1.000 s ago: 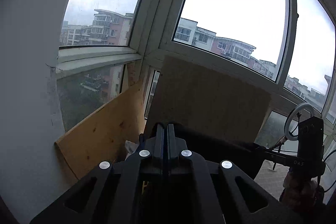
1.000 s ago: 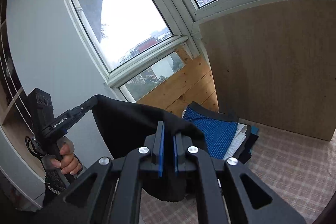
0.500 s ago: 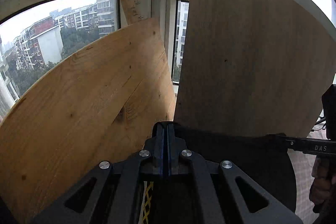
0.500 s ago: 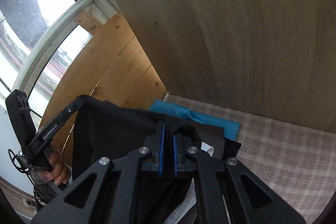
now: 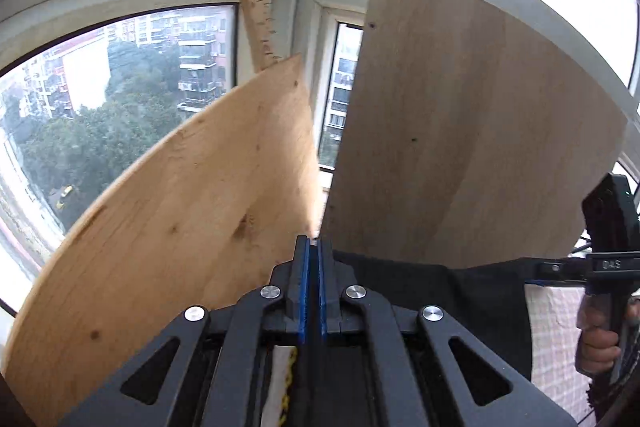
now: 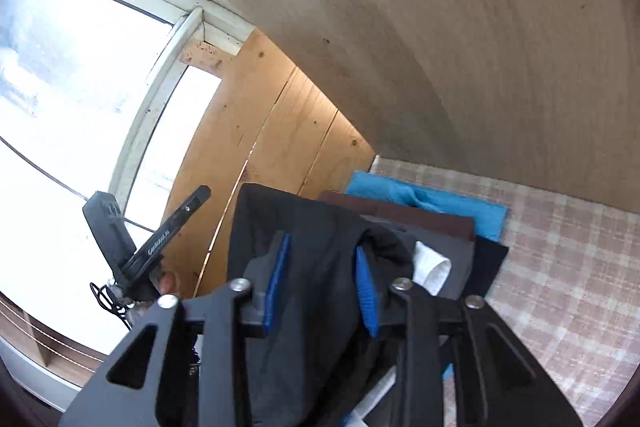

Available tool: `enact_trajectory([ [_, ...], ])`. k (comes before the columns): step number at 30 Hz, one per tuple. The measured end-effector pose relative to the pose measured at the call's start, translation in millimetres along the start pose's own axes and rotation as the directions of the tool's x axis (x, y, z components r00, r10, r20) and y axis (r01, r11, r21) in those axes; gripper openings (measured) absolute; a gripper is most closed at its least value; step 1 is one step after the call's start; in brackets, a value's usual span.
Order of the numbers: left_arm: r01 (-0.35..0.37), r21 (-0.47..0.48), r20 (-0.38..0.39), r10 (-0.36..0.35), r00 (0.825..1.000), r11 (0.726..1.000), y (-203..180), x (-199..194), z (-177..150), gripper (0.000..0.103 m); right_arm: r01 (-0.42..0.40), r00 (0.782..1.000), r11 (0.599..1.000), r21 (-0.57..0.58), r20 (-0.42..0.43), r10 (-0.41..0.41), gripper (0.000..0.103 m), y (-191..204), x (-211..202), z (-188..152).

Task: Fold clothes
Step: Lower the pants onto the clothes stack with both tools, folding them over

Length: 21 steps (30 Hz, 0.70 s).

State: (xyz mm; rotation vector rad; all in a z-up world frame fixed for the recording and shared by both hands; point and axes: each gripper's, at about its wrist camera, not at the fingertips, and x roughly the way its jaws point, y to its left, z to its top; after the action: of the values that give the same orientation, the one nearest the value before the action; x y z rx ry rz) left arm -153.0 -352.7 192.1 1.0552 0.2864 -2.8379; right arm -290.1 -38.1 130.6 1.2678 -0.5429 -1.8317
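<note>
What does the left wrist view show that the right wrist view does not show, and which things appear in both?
Only the left wrist view shows the apartment buildings and trees outside. Only the right wrist view shows the stack of folded clothes, topped with a blue garment, on the checked cloth. Both show the black garment, the pale wooden board and both grippers: left gripper shut on it, right gripper open.

Folded clothes stack [image 6: 432, 223] on checked cloth [image 6: 560, 267]
</note>
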Motion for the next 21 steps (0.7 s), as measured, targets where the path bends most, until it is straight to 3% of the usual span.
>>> enact_trajectory([
  [1,0.024,0.016,-0.016,-0.024,1.0,1.0,-5,3,-4,0.006,0.029,1.0,0.999,-0.014,-0.008,-0.029,0.04,3,3,1],
  [5,-0.079,0.078,-0.104,0.087,0.991,0.994,-18,46,-18,0.005,0.144,0.989,0.986,-0.078,-0.028,-0.147,0.04,12,7,0],
  [11,-0.098,0.059,-0.113,0.104,0.988,0.993,-13,56,-25,0.005,0.184,0.968,0.983,0.027,0.17,-0.186,0.04,-5,-66,-19],
  [14,-0.099,0.053,-0.107,0.104,0.989,0.994,-10,59,-17,0.005,0.266,0.941,0.957,-0.117,0.247,-0.231,0.04,26,-65,-21],
  [17,-0.113,0.064,-0.109,0.119,0.987,0.992,-9,64,-17,0.005,0.199,0.968,0.941,-0.276,0.205,-0.145,0.04,57,-28,-24],
  [18,-0.116,0.071,-0.106,0.123,0.987,0.991,-9,64,-17,0.005,0.214,0.969,0.923,-0.32,0.187,-0.16,0.04,63,-12,-25],
  [19,-0.123,0.077,-0.106,0.131,0.986,0.989,-8,68,-17,0.005,0.275,0.958,0.891,-0.361,0.175,-0.225,0.04,66,6,-30],
  [21,-0.126,0.076,-0.107,0.134,0.985,0.989,-5,69,-18,0.005,0.446,0.894,0.807,-0.388,0.153,-0.421,0.038,56,37,-37],
])
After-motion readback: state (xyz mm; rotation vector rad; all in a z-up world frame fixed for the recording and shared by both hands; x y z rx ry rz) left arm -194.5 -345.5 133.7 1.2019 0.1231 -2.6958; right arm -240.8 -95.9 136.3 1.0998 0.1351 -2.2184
